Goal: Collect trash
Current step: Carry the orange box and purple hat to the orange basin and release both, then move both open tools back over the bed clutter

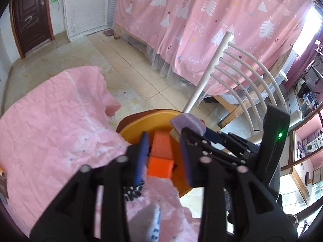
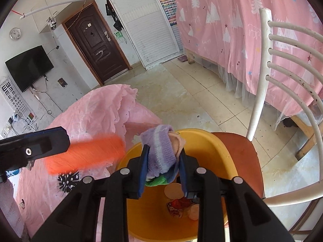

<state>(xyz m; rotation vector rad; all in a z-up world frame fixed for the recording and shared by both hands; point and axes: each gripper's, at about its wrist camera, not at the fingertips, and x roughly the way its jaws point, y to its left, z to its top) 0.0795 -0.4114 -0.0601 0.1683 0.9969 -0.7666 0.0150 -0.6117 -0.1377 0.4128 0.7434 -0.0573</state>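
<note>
Here, right tool (image 2: 162, 166) clamped on a striped sock (image 2: 161, 155), above the yellow bin (image 2: 212, 145) on the chair (image 2: 242, 157). Left tool (image 1: 162, 159) spread around an orange block (image 1: 161, 161), grip uncertain. Could drop outside the bin's rim, or collide over it.

— What is held over the yellow basin (image 2: 203, 141)?
— A purple striped sock (image 2: 161, 151) is clamped by the right gripper (image 2: 163, 167).
— And to the left?
— An orange block (image 2: 84, 155) is seen blurred beside the left gripper (image 2: 34, 147), over pink cloth (image 2: 94, 117).
</note>
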